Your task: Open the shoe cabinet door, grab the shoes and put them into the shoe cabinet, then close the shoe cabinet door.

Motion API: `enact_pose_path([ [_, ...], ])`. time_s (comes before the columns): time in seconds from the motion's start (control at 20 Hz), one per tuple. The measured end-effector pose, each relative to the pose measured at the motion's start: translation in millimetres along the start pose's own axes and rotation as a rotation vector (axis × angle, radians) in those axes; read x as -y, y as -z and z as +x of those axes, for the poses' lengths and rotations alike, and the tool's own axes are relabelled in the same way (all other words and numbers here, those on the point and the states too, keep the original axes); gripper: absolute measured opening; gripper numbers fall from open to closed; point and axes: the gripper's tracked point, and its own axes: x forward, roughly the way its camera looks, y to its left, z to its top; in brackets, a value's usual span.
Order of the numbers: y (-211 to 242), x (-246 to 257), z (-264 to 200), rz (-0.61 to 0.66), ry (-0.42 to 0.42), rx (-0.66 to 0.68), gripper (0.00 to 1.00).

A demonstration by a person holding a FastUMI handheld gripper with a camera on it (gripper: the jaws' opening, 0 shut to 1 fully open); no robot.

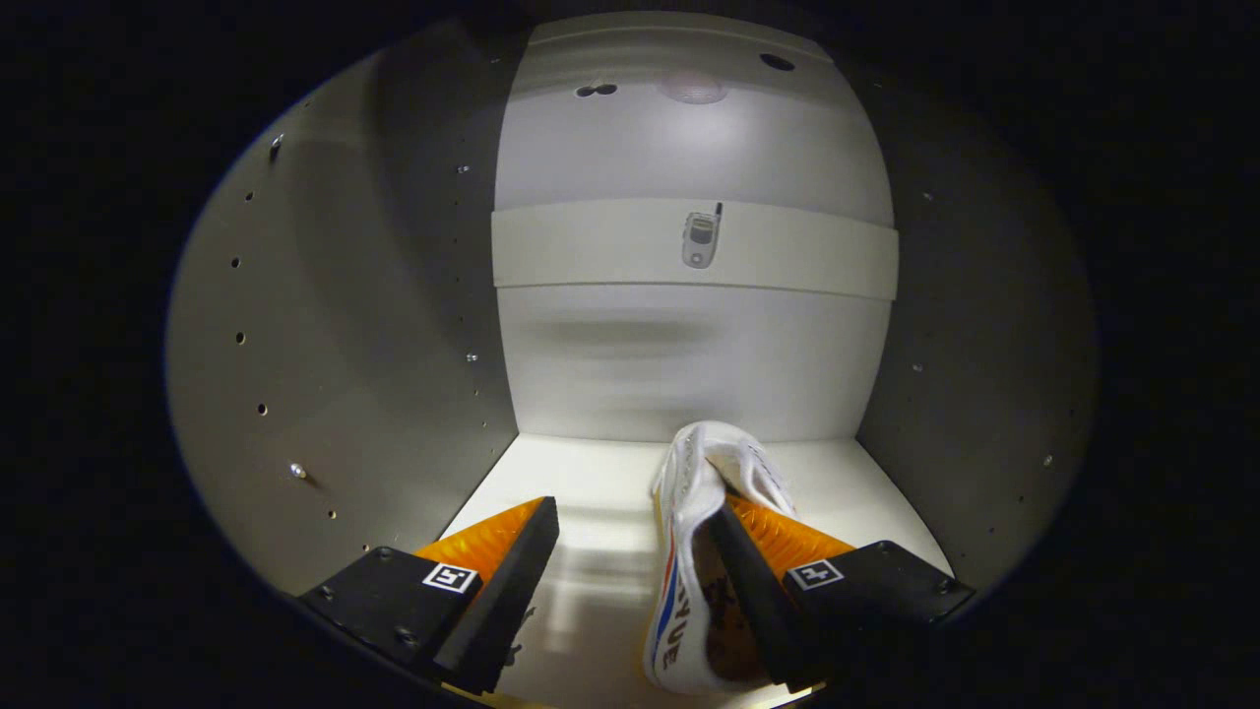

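Gripper view: shoe (689,551) lies lengthwise, toe toward cabinet back (679,364), tool (630,532) open.

Claw (630,551) spread wide, 2 fingers well apart, pointing forward, gripping nothing.

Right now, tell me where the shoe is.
Gripper view: the white shoe lies on the cabinet floor, against the right finger of the open gripper, toe toward the back wall.

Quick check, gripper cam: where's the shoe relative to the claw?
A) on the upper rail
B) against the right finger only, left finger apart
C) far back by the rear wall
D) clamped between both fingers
B: the claw is open; the white shoe on the cabinet floor lies against the right finger, the left finger standing clear.
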Motion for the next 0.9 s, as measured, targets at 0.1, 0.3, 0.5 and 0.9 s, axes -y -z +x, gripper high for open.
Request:
enact_pose_path([
  [0.1, -3, 4, -12, 0.019, 0.010, 0.007, 0.98],
  [0.3, -14, 11, -47, 0.010, 0.039, 0.036, 0.98],
  [0.5, -34, 11, -101, 0.018, 0.047, 0.116, 0.98],
  [0.9, -35, -9, -241, 0.040, 0.014, 0.182, 0.98],
])
